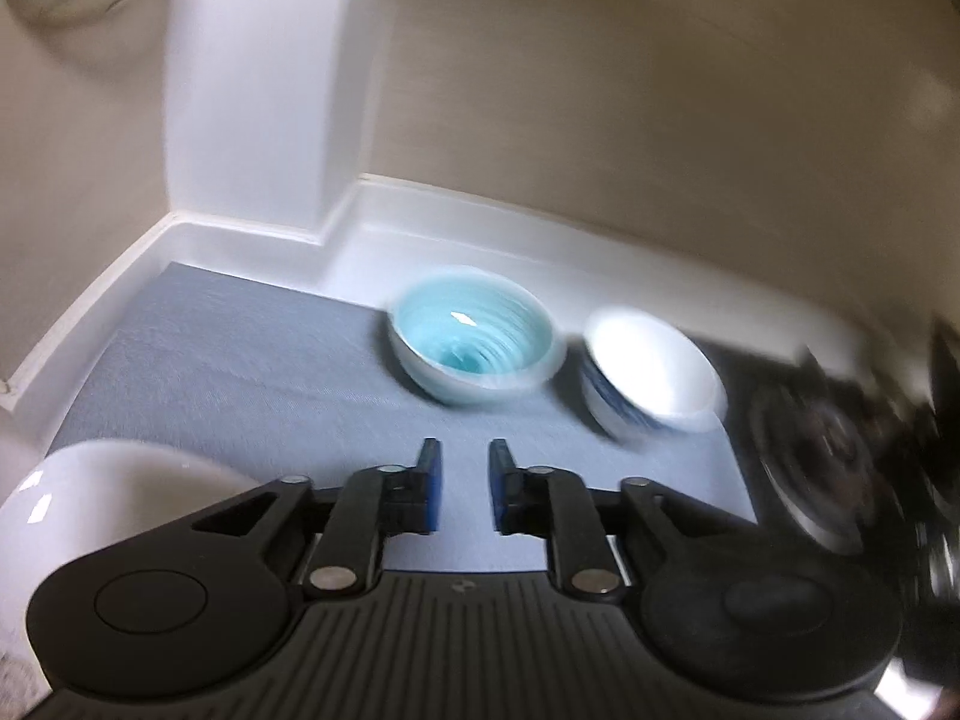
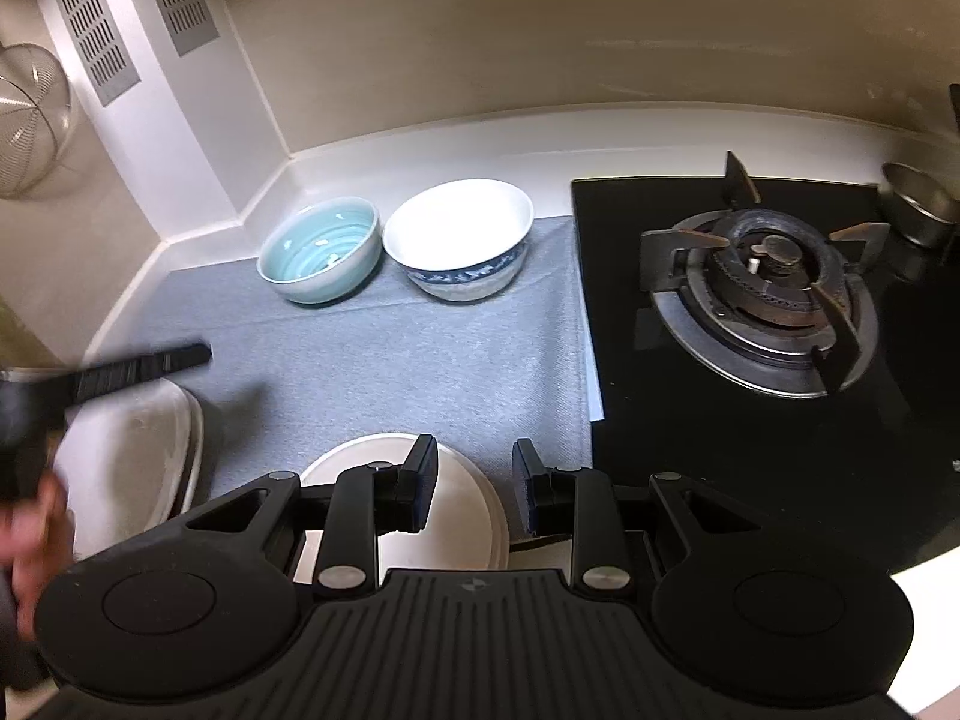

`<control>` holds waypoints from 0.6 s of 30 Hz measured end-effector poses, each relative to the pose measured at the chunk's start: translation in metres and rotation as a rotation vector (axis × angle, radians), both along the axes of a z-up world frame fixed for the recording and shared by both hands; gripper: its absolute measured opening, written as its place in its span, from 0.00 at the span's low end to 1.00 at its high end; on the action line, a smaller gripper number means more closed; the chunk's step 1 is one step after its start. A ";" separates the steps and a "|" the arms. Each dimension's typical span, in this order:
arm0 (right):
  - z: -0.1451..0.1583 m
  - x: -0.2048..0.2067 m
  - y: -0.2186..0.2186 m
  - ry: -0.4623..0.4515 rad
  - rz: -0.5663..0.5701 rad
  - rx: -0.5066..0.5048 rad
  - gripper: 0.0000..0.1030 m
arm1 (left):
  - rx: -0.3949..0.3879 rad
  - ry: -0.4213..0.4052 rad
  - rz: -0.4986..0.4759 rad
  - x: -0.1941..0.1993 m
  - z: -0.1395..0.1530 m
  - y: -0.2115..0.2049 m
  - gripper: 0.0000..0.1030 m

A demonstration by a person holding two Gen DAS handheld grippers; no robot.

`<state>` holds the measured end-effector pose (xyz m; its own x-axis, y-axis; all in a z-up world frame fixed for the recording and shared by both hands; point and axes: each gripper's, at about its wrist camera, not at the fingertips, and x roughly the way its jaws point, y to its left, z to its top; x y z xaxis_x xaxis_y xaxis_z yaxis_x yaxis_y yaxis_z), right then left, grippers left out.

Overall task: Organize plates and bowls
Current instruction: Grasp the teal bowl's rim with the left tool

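A light blue bowl (image 2: 321, 249) and a white bowl with a blue pattern (image 2: 459, 237) stand side by side at the back of the grey mat (image 2: 420, 360). Both show blurred in the left wrist view: the blue bowl (image 1: 474, 339), the white bowl (image 1: 651, 372). A round white plate (image 2: 459, 498) lies at the mat's front edge under my right gripper (image 2: 474, 489), which is open and empty. A white squarish plate (image 2: 138, 450) lies front left, also in the left wrist view (image 1: 114, 498). My left gripper (image 1: 465, 483) is open and empty above the mat; it shows blurred in the right wrist view (image 2: 144, 369).
A black gas stove (image 2: 762, 294) with a burner grate fills the right side. A small metal bowl (image 2: 918, 210) sits at its far right. A white pillar with vents (image 2: 150, 90) stands in the back left corner, with a wire strainer (image 2: 30, 126) hanging beside it.
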<state>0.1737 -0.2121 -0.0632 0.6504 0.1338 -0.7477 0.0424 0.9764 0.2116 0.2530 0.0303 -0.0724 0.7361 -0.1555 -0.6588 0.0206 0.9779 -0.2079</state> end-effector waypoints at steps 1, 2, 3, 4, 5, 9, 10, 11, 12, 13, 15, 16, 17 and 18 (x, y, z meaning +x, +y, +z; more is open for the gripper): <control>0.001 -0.001 0.001 0.008 -0.011 -0.006 0.29 | -0.021 0.012 0.028 0.013 -0.003 0.005 0.27; 0.001 0.000 0.002 0.016 -0.022 -0.011 0.29 | -0.047 0.024 0.050 0.026 -0.006 0.010 0.29; 0.002 0.000 0.003 0.021 -0.034 -0.018 0.29 | -0.070 0.031 0.064 0.037 -0.009 0.014 0.31; 0.004 -0.001 0.005 0.023 -0.044 -0.025 0.29 | -0.085 0.042 0.079 0.049 -0.012 0.017 0.31; 0.005 0.000 0.007 0.025 -0.054 -0.031 0.29 | -0.096 0.053 0.093 0.059 -0.014 0.020 0.32; 0.010 -0.004 0.012 0.029 -0.096 -0.050 0.29 | -0.139 0.090 0.123 0.091 -0.026 0.024 0.32; 0.011 -0.005 0.013 0.029 -0.106 -0.056 0.29 | -0.148 0.099 0.127 0.097 -0.029 0.024 0.31; 0.012 -0.006 0.014 0.029 -0.116 -0.062 0.29 | -0.156 0.106 0.129 0.103 -0.032 0.025 0.31; 0.013 -0.007 0.014 0.029 -0.127 -0.067 0.29 | -0.159 0.115 0.130 0.108 -0.035 0.025 0.31; 0.014 -0.009 0.014 0.029 -0.139 -0.074 0.29 | -0.163 0.127 0.132 0.113 -0.038 0.025 0.30; 0.016 -0.013 0.013 0.031 -0.168 -0.081 0.29 | -0.177 0.152 0.128 0.120 -0.044 0.026 0.21; 0.016 -0.014 0.012 0.032 -0.185 -0.080 0.29 | -0.174 0.160 0.124 0.123 -0.046 0.026 0.20; 0.016 -0.015 0.011 0.033 -0.202 -0.077 0.29 | -0.163 0.164 0.120 0.125 -0.047 0.026 0.17; 0.016 -0.016 0.010 0.034 -0.215 -0.076 0.29 | -0.157 0.166 0.114 0.128 -0.048 0.027 0.16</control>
<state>0.1577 -0.2021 -0.0476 0.6325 -0.0627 -0.7720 0.2566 0.9574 0.1324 0.3815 0.0575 -0.1207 0.6386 -0.1873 -0.7464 -0.1351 0.9276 -0.3483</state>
